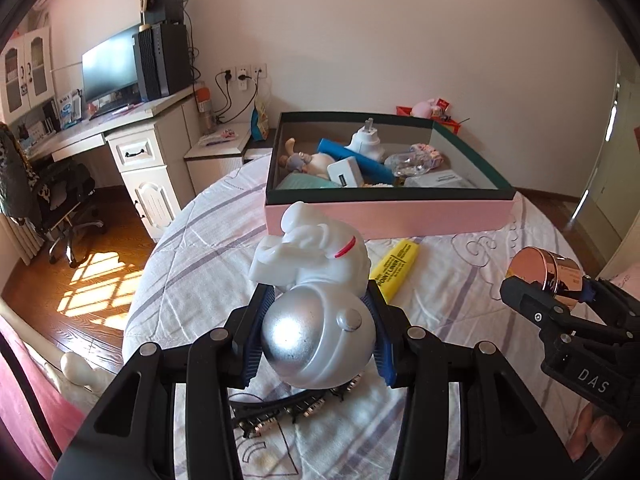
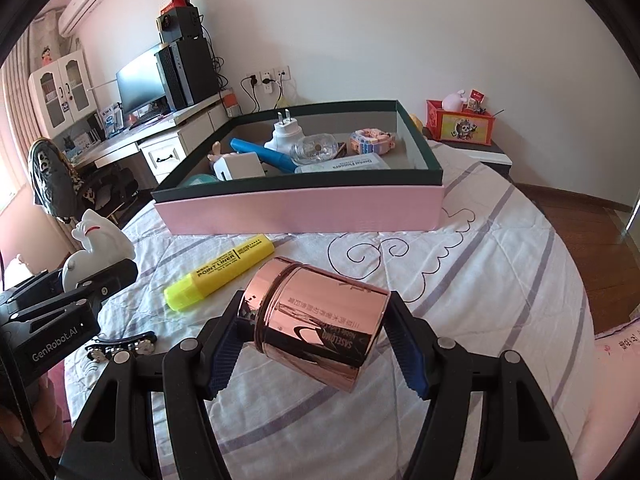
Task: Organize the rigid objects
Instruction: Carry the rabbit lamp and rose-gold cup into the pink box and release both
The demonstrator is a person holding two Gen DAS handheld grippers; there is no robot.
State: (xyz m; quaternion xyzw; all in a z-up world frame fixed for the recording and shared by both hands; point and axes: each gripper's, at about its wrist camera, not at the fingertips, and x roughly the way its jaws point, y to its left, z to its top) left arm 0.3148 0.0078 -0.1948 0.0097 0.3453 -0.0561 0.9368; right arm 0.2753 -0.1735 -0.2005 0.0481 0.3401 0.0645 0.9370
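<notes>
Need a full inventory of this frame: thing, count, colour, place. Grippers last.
box: 1, pink sides with dark green rim, on the bed, far side
charger plugs: 2, white, inside the box
blue tube: 1, blue, inside the box
other box contents: several, mixed colours, too cluttered to count
highlighter: 1, yellow, lying on the bedspread in front of the box
hair clip: 1, black with studs, on the bedspread near the left gripper
astronaut figure: 1, white with silver helmet, held off the bed
tin: 1, shiny rose gold, held off the bed, tilted
bed: 1, white bedspread with purple stripes
desk: 1, white, far left, with monitor
left gripper: 1, black, blue pads, clamped on the astronaut figure
right gripper: 1, black, blue pads, clamped on the tin
</notes>
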